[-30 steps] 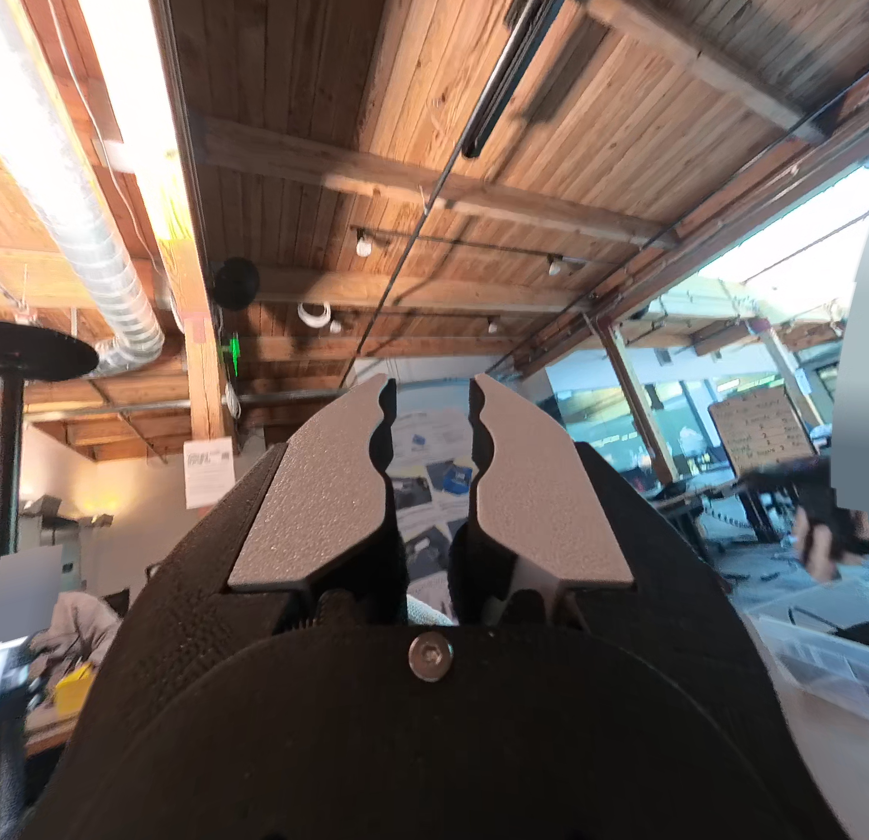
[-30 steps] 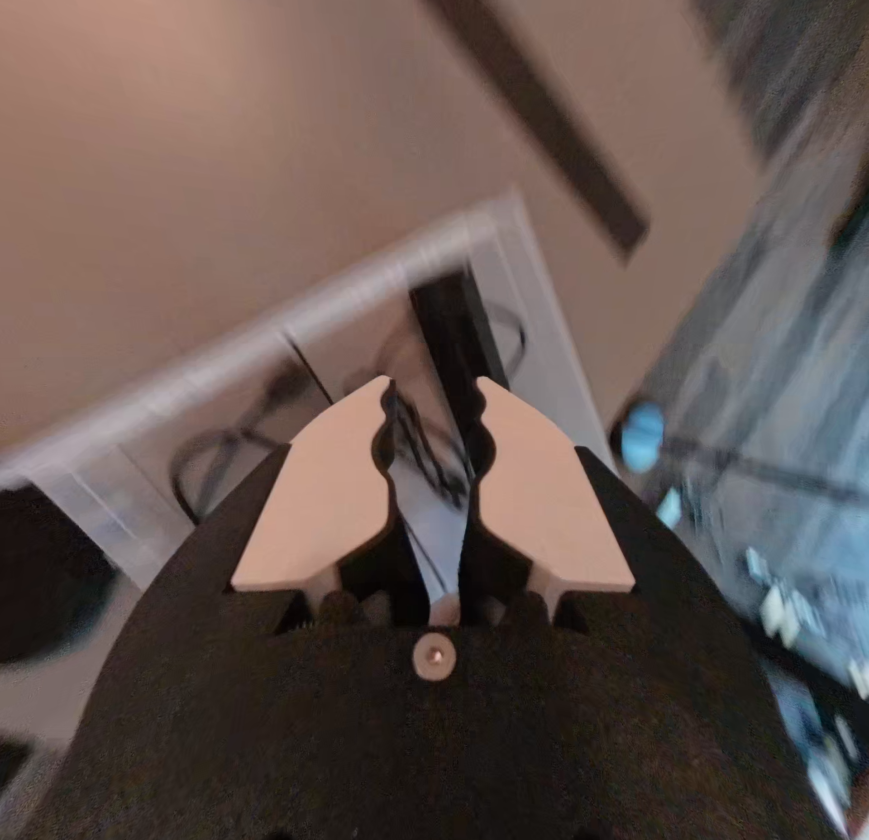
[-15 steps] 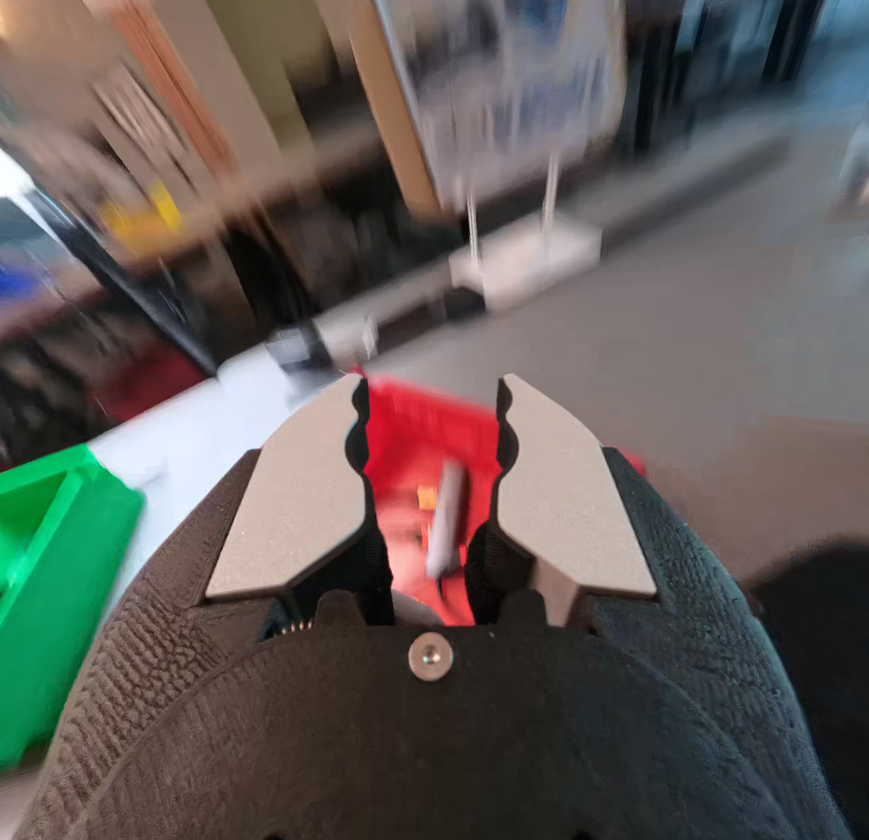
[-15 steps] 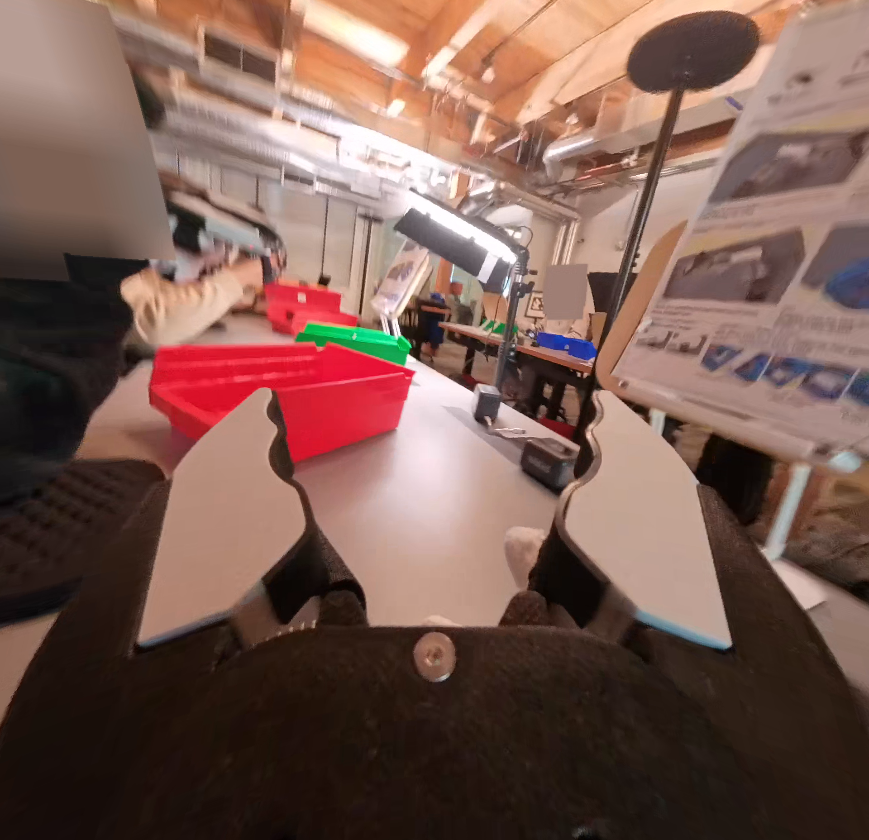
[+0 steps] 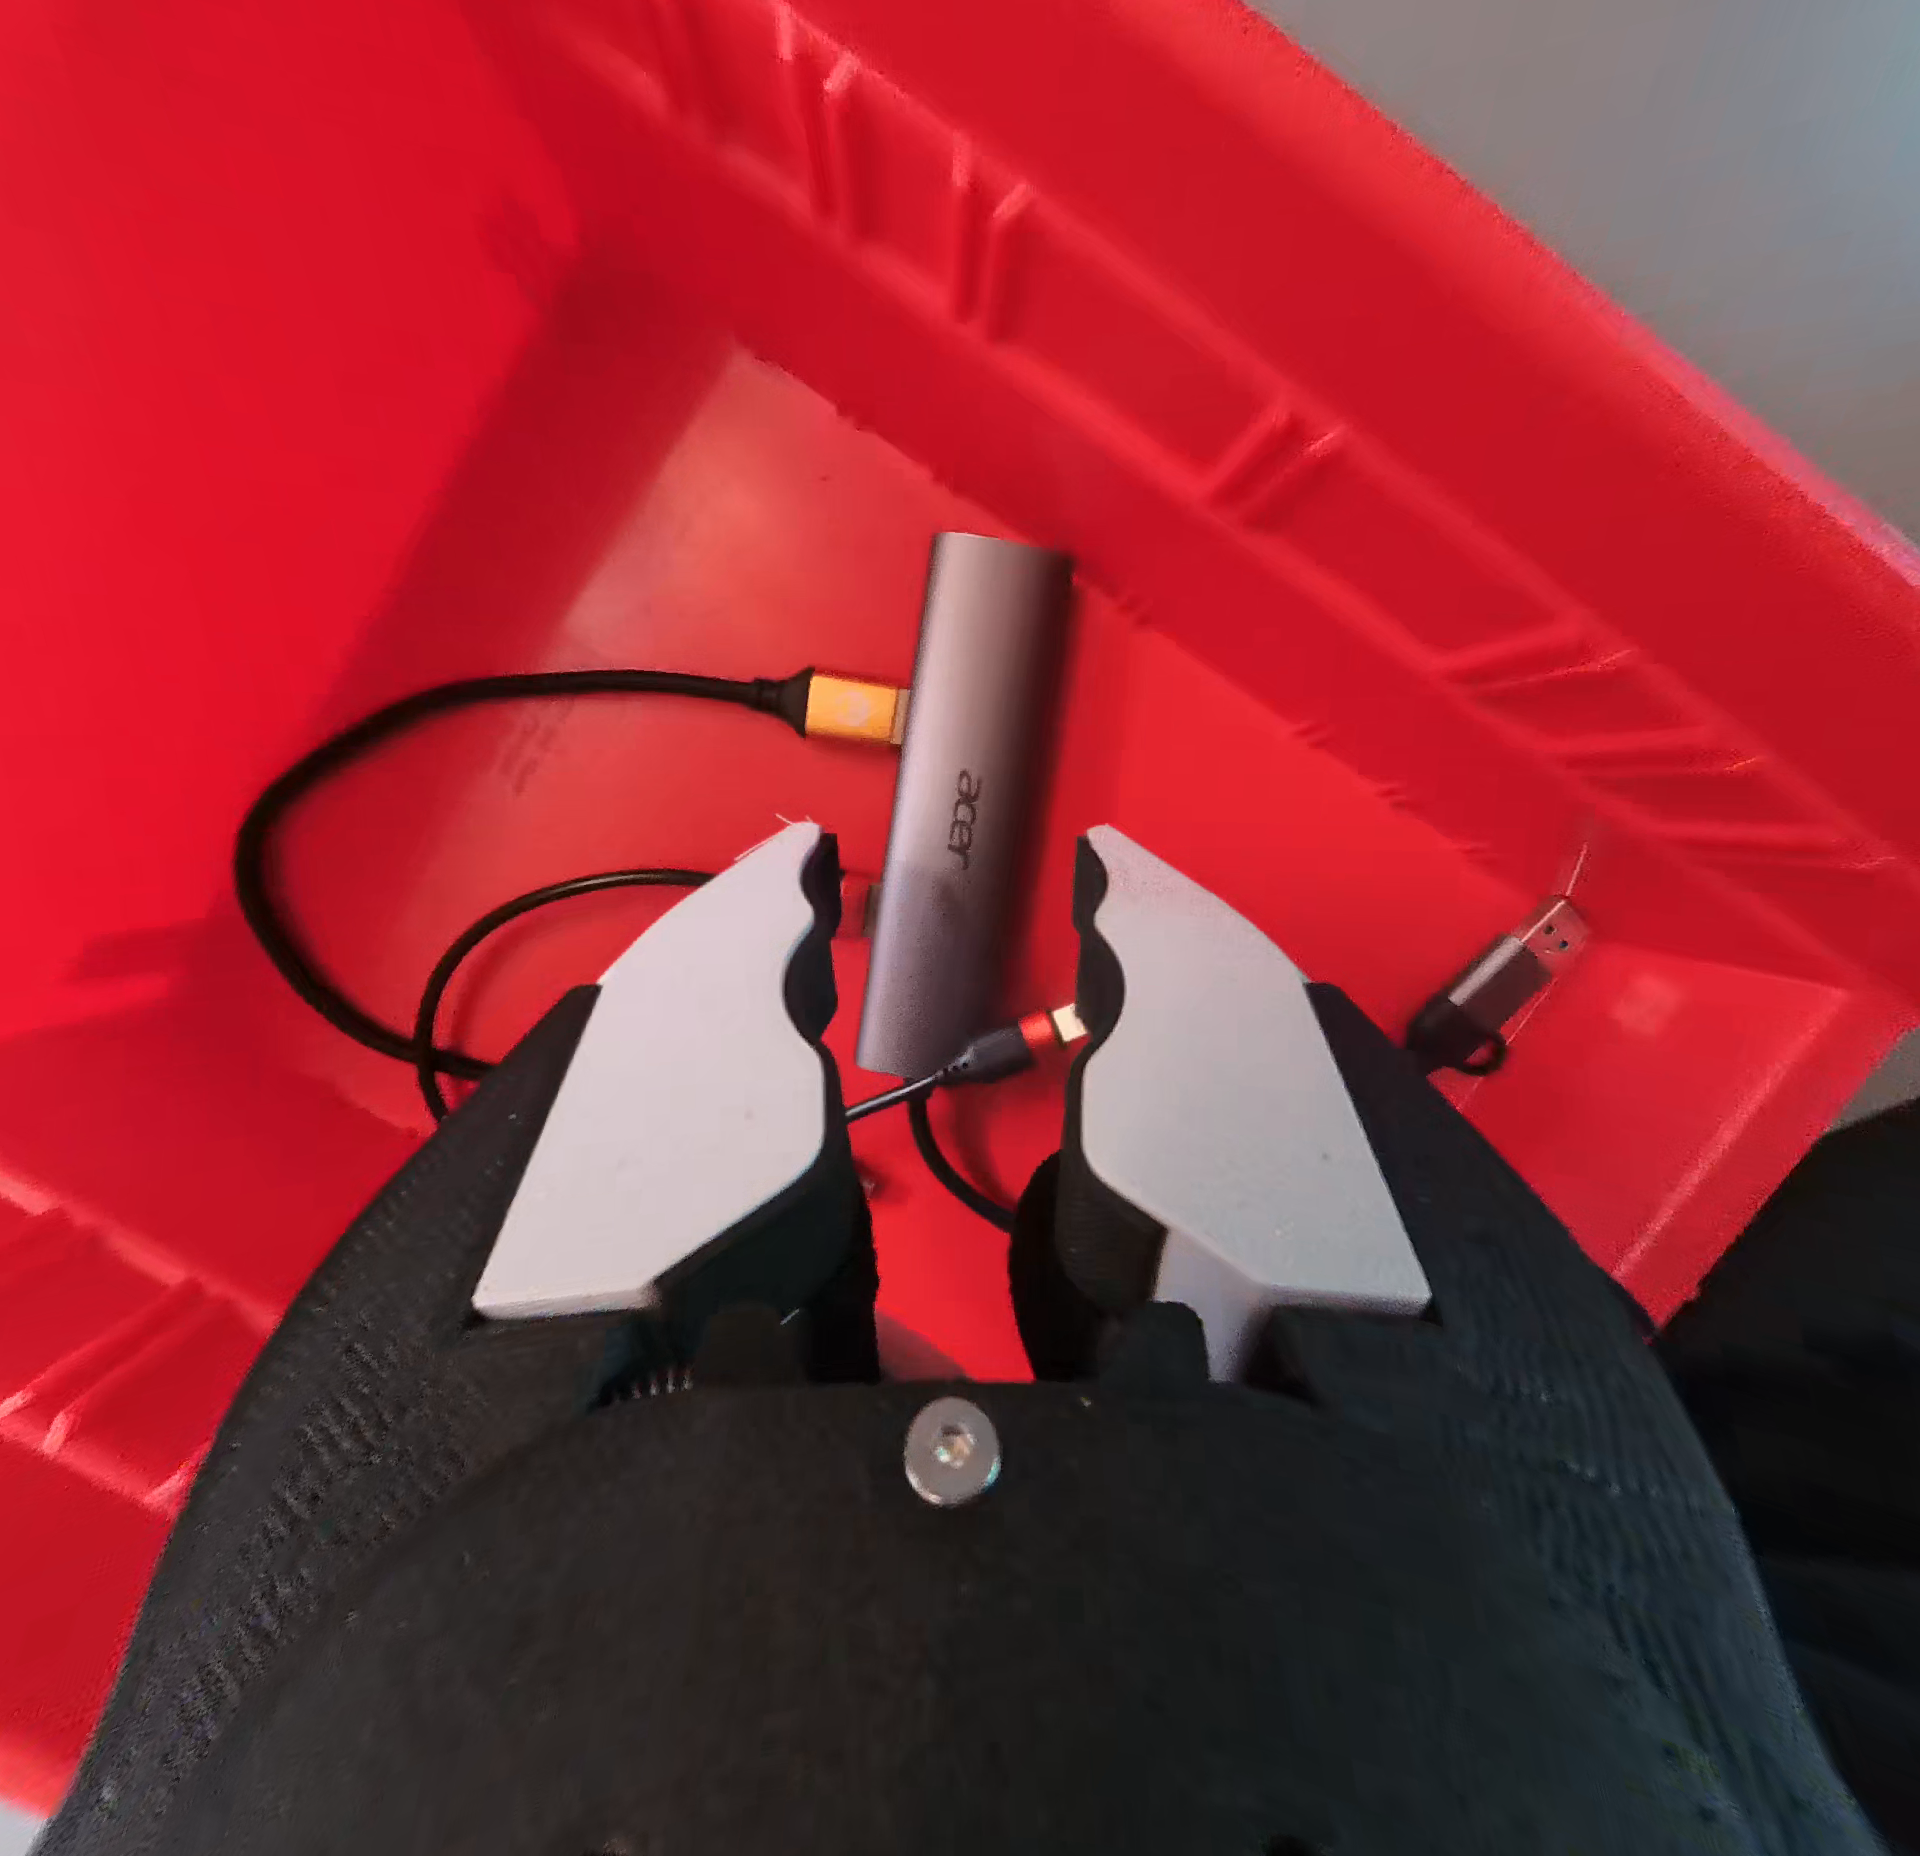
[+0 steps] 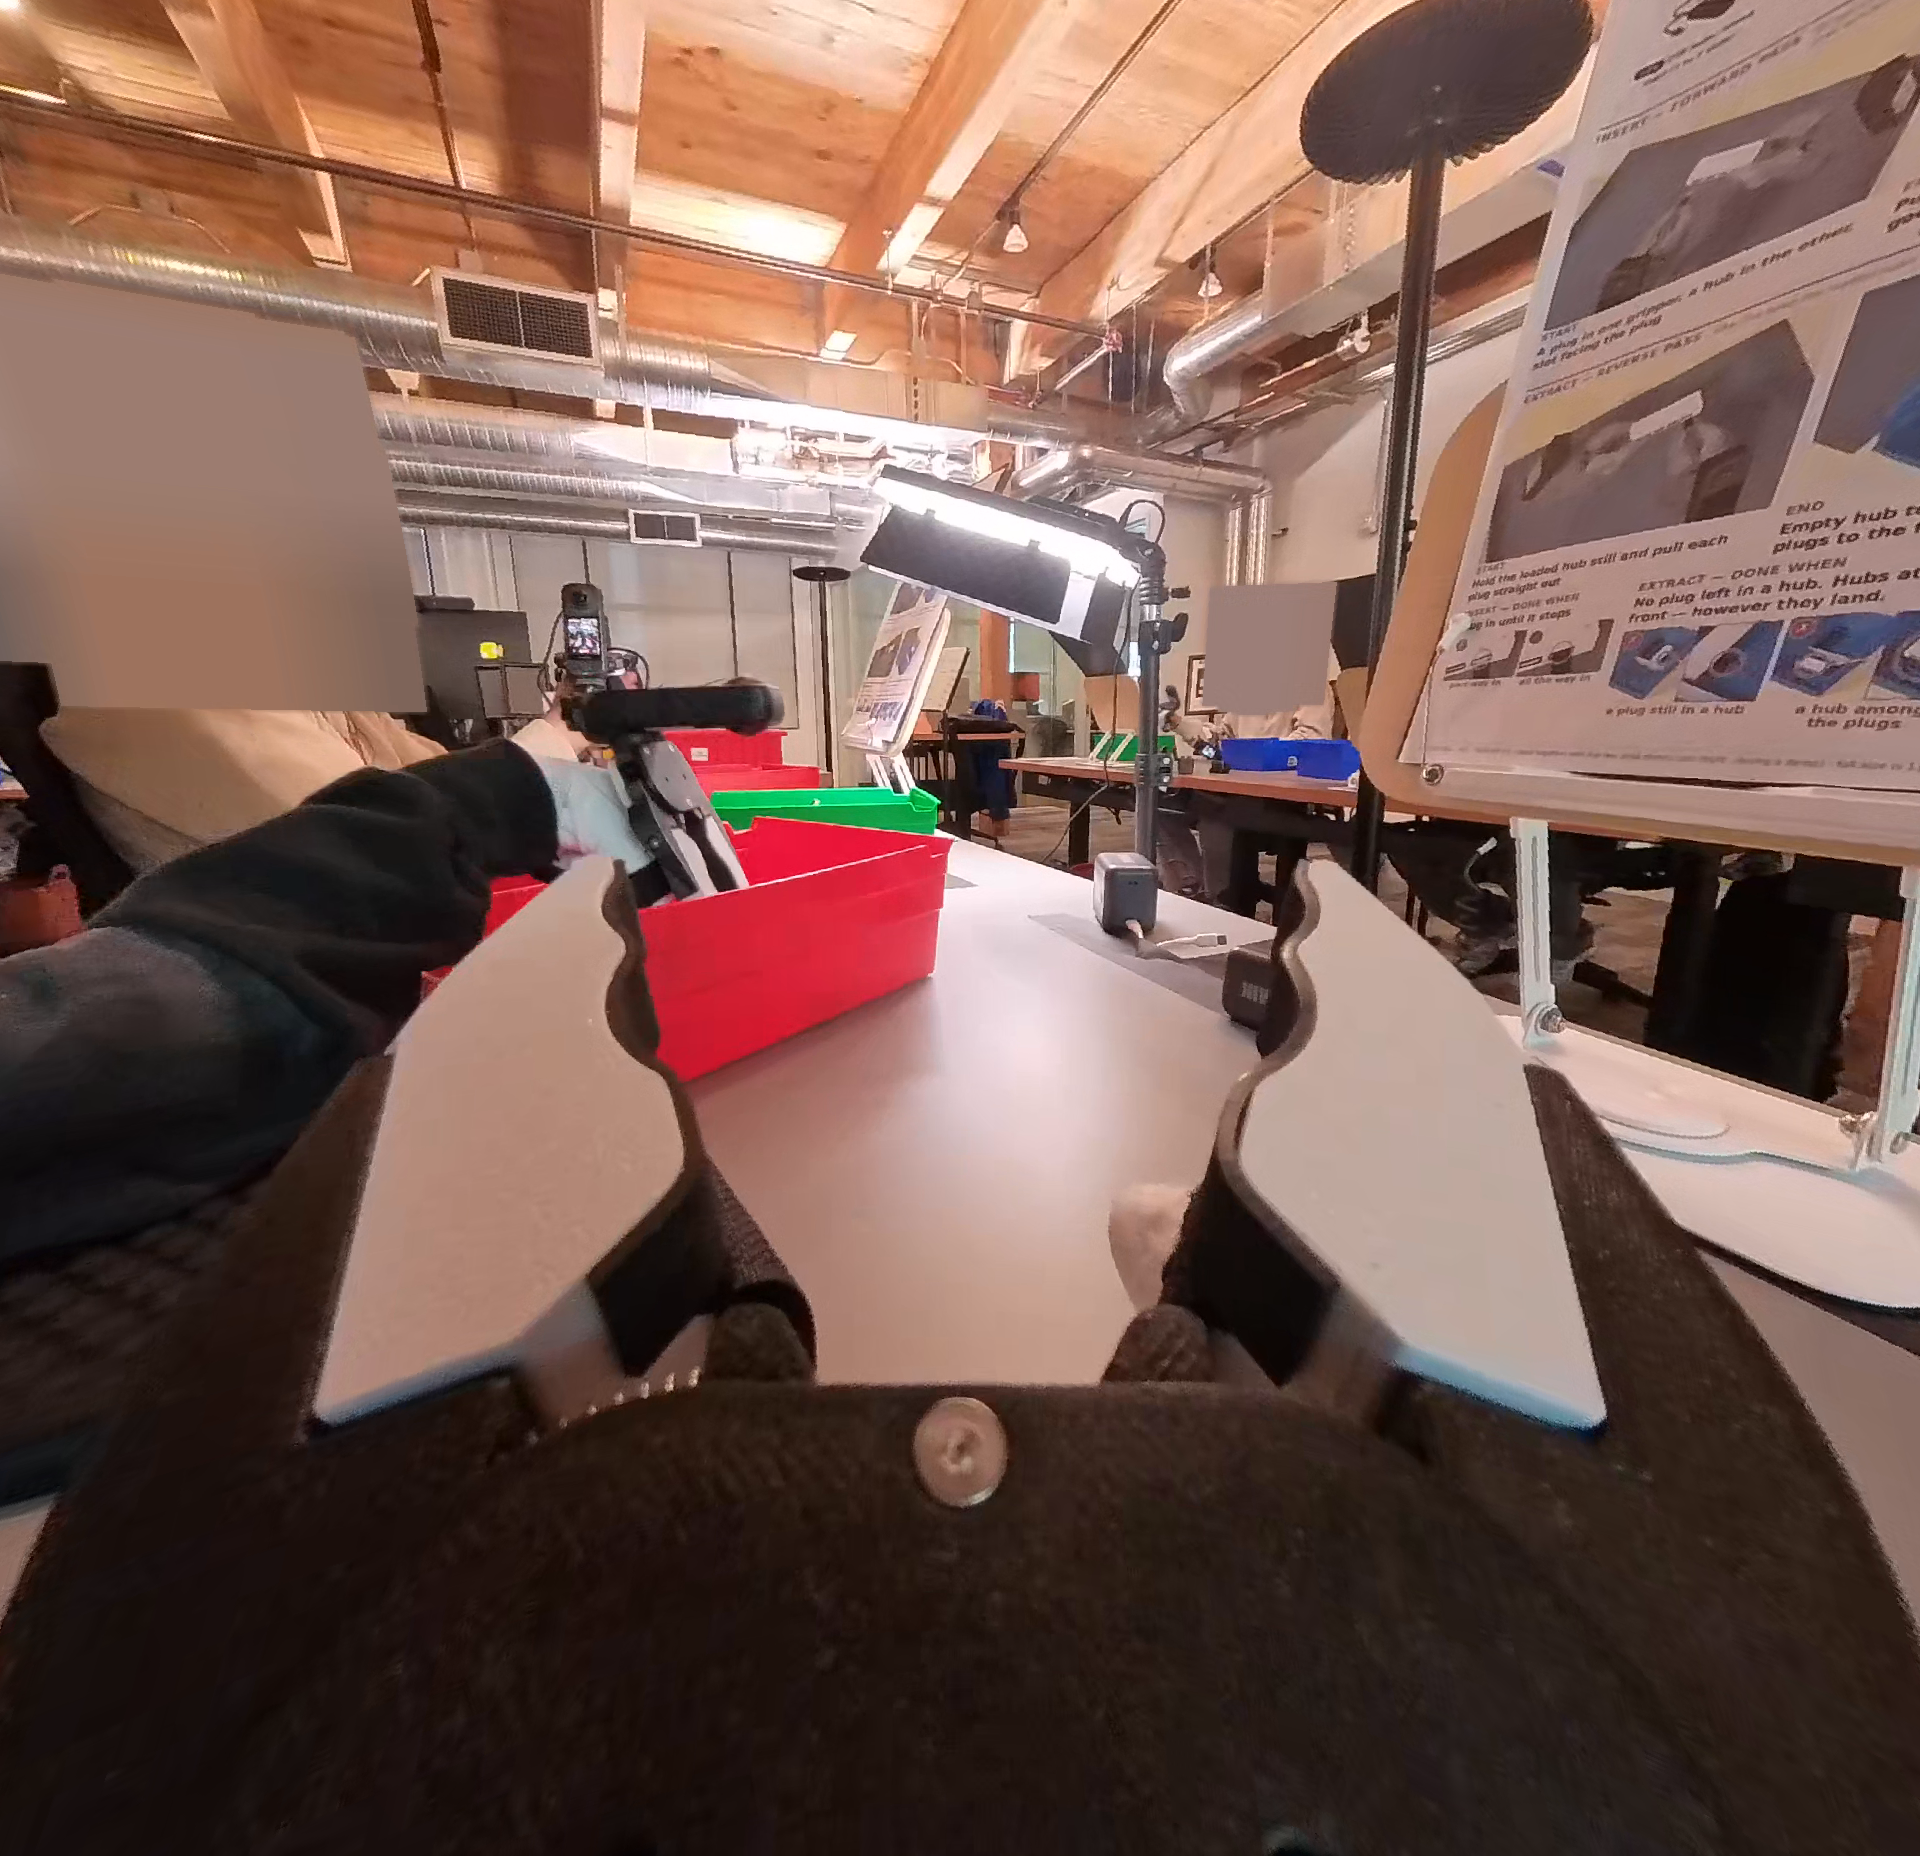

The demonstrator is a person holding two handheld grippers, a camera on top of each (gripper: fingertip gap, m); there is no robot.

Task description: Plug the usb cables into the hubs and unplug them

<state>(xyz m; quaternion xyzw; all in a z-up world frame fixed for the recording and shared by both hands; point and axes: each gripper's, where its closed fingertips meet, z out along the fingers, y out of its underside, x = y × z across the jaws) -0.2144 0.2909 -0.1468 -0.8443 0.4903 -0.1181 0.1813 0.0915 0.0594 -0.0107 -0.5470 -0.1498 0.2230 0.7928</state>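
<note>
Red bin walls hem in the grey hub, which lies on the bin floor with an orange-ended cable plugged into its side. Directly above it the left hand-held gripper hangs with fingers apart; it should probably close across the hub's narrow width, clear of the plug. The right hand-held gripper, spread wide and empty, has free room over the grey table.

Left tool: textured black printed body, two pale grey fingers with wavy inner edges, one silver hex screw dead centre. Right tool, same build: black shell, grey scalloped fingers, silver screw. There's the person's arm in a dark sleeve, light cuff at the wrist.
</note>
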